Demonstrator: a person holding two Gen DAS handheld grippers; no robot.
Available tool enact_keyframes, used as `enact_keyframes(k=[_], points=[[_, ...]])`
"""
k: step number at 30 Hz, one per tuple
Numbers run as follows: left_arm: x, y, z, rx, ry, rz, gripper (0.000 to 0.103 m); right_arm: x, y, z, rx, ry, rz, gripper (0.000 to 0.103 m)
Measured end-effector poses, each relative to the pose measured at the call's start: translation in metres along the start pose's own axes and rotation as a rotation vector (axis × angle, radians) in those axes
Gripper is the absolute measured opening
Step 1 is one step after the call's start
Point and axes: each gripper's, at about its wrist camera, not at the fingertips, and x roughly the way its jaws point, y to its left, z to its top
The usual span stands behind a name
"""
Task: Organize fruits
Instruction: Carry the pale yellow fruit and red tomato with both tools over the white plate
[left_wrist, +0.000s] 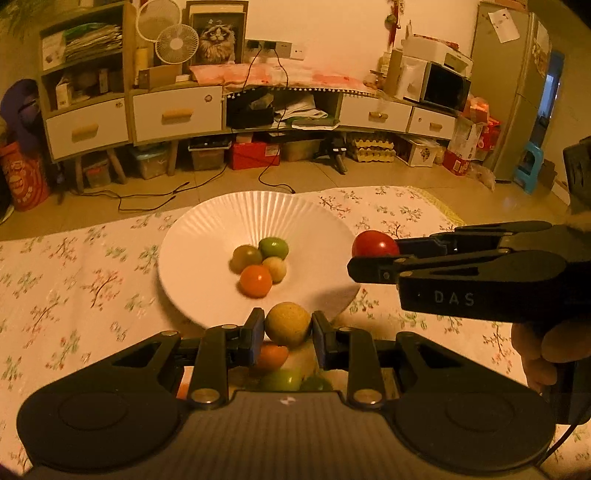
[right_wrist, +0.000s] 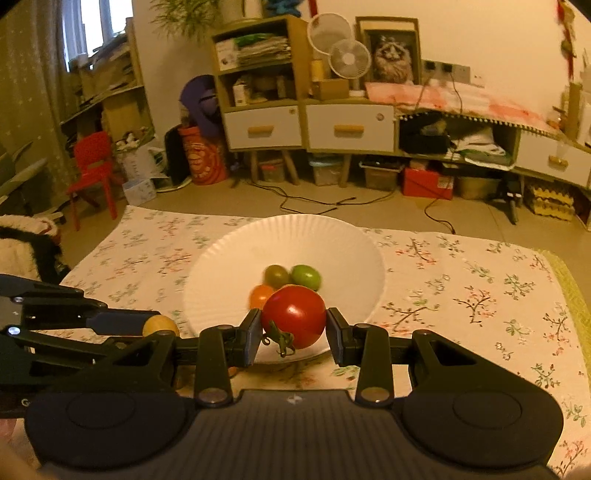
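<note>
A white fluted plate (left_wrist: 207, 236) (right_wrist: 332, 240) lies on the flowered cloth and holds several small fruits: an orange one (left_wrist: 255, 280), a bright green one (left_wrist: 274, 248), an olive one (left_wrist: 245, 257) and a pale one (left_wrist: 275, 268). My left gripper (left_wrist: 288, 326) is shut on a tan round fruit (left_wrist: 288, 324) just over the plate's near rim. My right gripper (right_wrist: 293, 326) is shut on a red tomato (right_wrist: 295, 314) with a green stem, at the plate's right edge in the left wrist view (left_wrist: 373, 244). The tan fruit (right_wrist: 159, 325) shows at the left gripper's tip.
The flowered tablecloth (left_wrist: 74, 280) covers the table up to its far edge. Beyond stand a drawer cabinet (left_wrist: 177, 114), shelves and floor clutter. A red chair (right_wrist: 92, 170) stands far left. A hand (left_wrist: 546, 350) holds the right gripper.
</note>
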Motion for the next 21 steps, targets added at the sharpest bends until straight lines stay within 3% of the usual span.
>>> enact_keyframes(k=[9, 21], points=[[0.035, -0.009, 0.003, -0.026, -0.016, 0.017, 0.019, 0.024, -0.018, 0.008, -0.009, 0.041, 0.048, 0.034], [0.052, -0.009, 0.001, -0.050, -0.008, 0.050, 0.019, 0.050, -0.028, 0.007, 0.010, 0.093, 0.077, 0.034]])
